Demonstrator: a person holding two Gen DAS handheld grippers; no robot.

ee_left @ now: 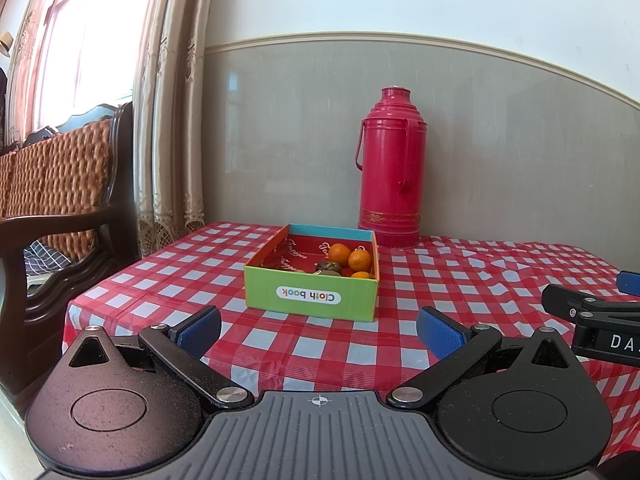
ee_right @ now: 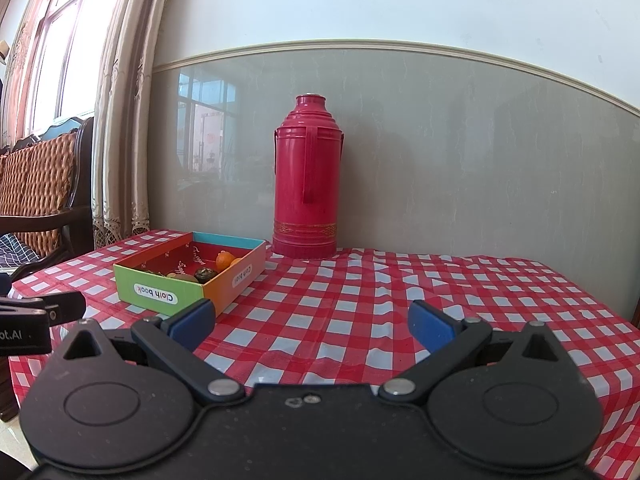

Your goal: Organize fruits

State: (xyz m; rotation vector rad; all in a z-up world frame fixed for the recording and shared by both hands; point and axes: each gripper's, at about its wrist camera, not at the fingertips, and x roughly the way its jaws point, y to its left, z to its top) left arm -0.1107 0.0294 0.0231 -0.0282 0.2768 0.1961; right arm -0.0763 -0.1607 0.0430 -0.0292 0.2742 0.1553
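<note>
A table under a red checked cloth (ee_left: 460, 280) is being viewed from both wrists. A red thermos (ee_left: 389, 168) is standing at the wall, behind a "Cloth book" box (ee_left: 311, 294). Oranges (ee_left: 340, 253) and darker fruits (ee_left: 329, 267) are lying inside the box, well ahead of the left gripper (ee_left: 320, 330), and ahead-left of the right gripper (ee_right: 311, 322). Both pairs of jaws are being held wide apart, gripping nothing.

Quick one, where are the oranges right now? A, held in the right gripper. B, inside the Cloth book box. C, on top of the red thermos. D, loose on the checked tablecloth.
B: the oranges lie inside the box, and both the left gripper and the right gripper are open and empty.
</note>
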